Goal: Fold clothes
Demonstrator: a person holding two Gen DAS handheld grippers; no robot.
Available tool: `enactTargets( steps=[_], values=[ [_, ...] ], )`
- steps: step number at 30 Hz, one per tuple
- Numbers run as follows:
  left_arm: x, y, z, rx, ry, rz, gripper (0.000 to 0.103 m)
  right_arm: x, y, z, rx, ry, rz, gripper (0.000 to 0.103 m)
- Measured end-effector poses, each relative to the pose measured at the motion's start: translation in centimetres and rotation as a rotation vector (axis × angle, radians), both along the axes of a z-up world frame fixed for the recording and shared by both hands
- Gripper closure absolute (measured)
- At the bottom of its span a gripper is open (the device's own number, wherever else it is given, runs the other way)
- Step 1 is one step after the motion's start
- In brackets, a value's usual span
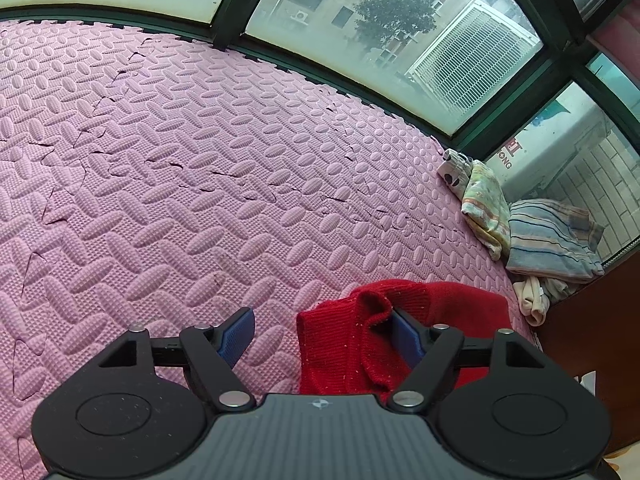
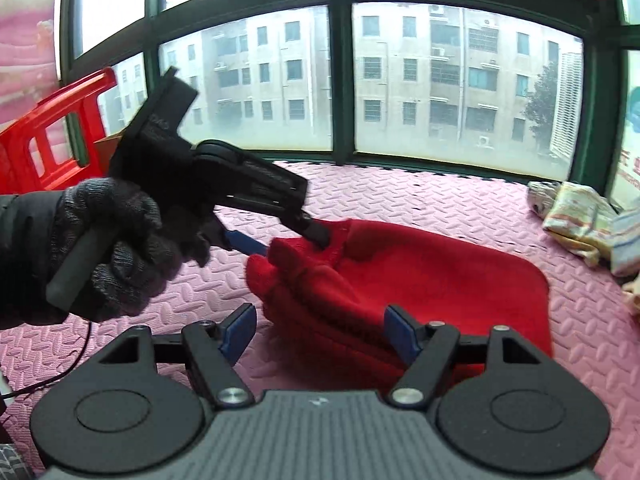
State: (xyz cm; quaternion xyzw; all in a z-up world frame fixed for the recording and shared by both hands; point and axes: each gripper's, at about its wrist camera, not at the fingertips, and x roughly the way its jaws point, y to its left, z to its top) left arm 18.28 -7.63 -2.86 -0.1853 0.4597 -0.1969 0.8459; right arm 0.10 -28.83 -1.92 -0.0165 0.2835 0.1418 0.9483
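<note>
The red sweater point(image 2: 420, 280) lies on the pink foam mat point(image 1: 200, 160), flat toward the window, bunched at its near-left edge, so folding looks partway. 2 folded cloths point(image 1: 532, 224) sit by the glass. The left gripper point(image 1: 320, 336) and right gripper point(image 2: 320, 336) both gape wide. Only the right view shows the gloved hand point(image 2: 108, 248) and the red chair point(image 2: 52, 128).

Each claw is matte black plastic: a ribbed grey body, two round side discs, angled linkage arms with silver screws, and blue finger pads point(image 1: 236, 334). A grey knit glove point(image 2: 116, 240) and dark sleeve point(image 2: 20, 256) cover the person's hand.
</note>
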Motion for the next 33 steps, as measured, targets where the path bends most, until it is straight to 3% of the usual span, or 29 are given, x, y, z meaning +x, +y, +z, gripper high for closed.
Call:
enactTargets(
  steps=[2,9,14,19,21,29,33],
  values=[
    [-0.5,0.0,0.4,0.009,-0.014,-0.006,0.027,-0.6,-2.0,-0.4,-0.002,0.008,-0.083,0.029],
    [-1.7,0.4,0.4,0.047,-0.018,-0.001,0.027,-1.2,-5.0,-2.4,0.008,0.067,-0.173,0.029],
    [-3.3,0.7,1.5,0.056,-0.045,-0.013,0.026,-2.4,-4.3,-1.7,0.037,0.054,-0.160,0.014],
    [-5.9,1.1,2.4,0.092,-0.088,-0.037,0.019,-3.1,-3.4,-1.8,0.018,0.056,-0.175,0.004],
    [-7.0,1.2,2.7,0.116,-0.103,-0.043,0.012,-3.3,-3.2,-1.7,0.020,0.057,-0.189,0.000],
    [-11.0,1.1,3.6,0.160,-0.177,-0.076,0.000,-4.4,-2.2,-1.8,-0.006,0.067,-0.302,0.000],
    [-12.9,0.8,3.8,0.188,-0.219,-0.090,0.000,-4.9,-1.8,-1.9,-0.020,0.071,-0.347,0.000]
  ],
)
